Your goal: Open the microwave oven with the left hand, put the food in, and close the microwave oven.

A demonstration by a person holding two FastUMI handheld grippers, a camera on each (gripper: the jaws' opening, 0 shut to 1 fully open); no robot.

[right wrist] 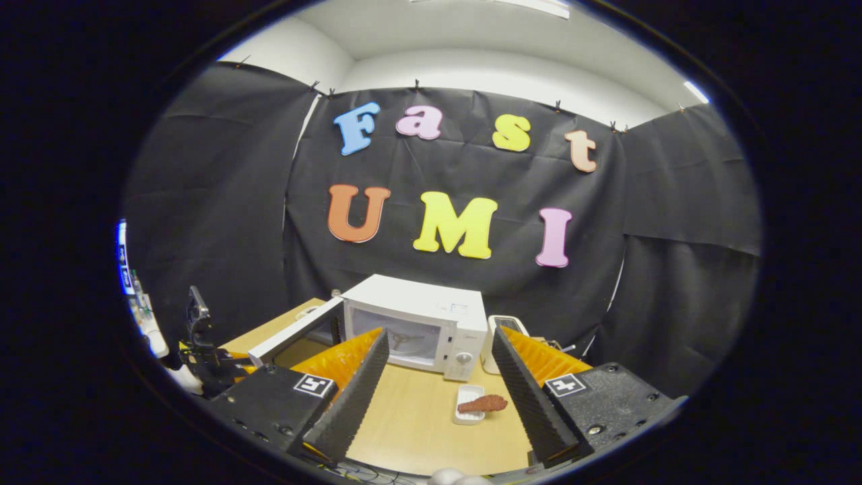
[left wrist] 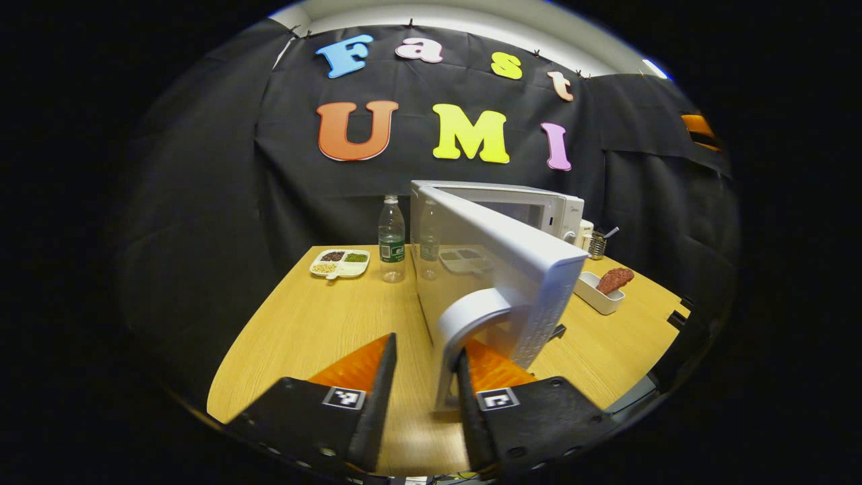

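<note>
While the door stands swung out: the scene is a wooden table in a black-walled booth, and the first step, opening, looks nearly done.

Left gripper: its fingers are spread; the door handle stands between them, close against the finger at 5 o'clock. The other finger is clear of it, so nothing is pinched.

Door: white, hinged on its far edge, swung well out toward the camera in the left gripper view, reaching from 12 o'clock down to the arched handle near centre.

Right gripper: fingers spread wide and empty, held well back from the table and looking down on it.

Step in hand: swinging the door fully clear. As a judgement, it goes best if the left gripper follows the door's arc rather than pulling straight, and lets go only once the opening is wide enough for the tray.

Food: a reddish-brown, rough-surfaced piece, longer than wide, lying across a small white rectangular tray and overhanging one edge. It probably handles best by lifting the tray level.

Where the food is: on the table in front of the microwave, at 6 o'clock from its control panel in the right gripper view; at 3 o'clock of the door in the left gripper view.

Microwave: white box, cavity visible through the open front.

Also on the table: a clear water bottle and a divided snack plate, at 10 o'clock from the left gripper.
</note>
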